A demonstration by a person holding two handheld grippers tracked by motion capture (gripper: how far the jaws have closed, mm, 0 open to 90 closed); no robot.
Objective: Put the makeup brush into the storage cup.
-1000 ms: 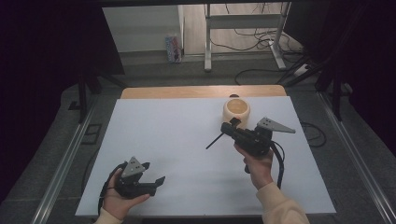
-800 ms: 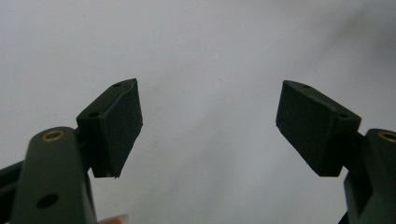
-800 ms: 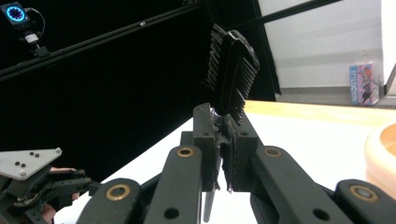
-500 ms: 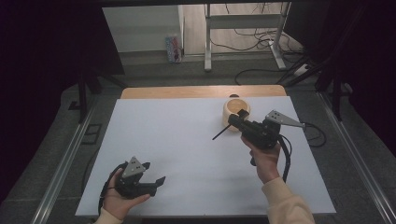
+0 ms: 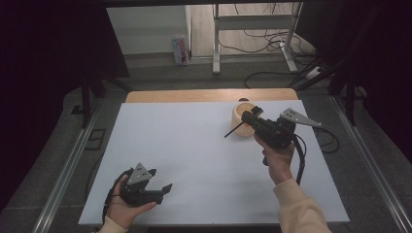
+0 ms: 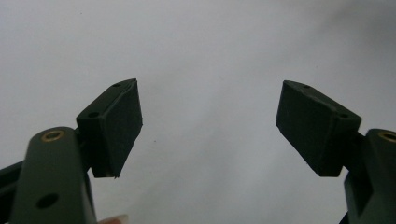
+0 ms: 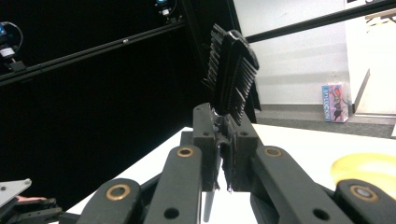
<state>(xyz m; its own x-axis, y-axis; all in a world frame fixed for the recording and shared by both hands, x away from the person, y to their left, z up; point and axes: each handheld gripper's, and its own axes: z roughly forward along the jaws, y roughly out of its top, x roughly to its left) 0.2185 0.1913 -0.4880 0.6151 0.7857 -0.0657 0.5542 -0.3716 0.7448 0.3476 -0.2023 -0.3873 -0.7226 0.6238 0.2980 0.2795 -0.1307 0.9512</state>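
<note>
Two grippers are at work over a white table [image 5: 204, 145]. Low in the left of the high view, the left gripper [image 5: 158, 190] rests in a hand just above the table's near edge, its jaws spread wide with nothing between them; in the left gripper view the two black pads [image 6: 119, 126] stand far apart over bare white surface. Right of centre in the high view, the right gripper [image 5: 250, 118] is held up in the other hand, a cream sleeve [image 5: 301, 208] behind it, and its jaws are clamped tight on a black comb [image 5: 234, 130]. In the right gripper view the comb [image 7: 231, 77] rises from between the closed jaws, teeth pointing left, its handle poking out below them. A small tan bowl [image 5: 240, 110] sits on the table just behind the gripper's tip, near the far edge. On the floor at the upper middle of the high view leans a small colourful box [image 5: 180, 51]; its printing is too small to read.
</note>
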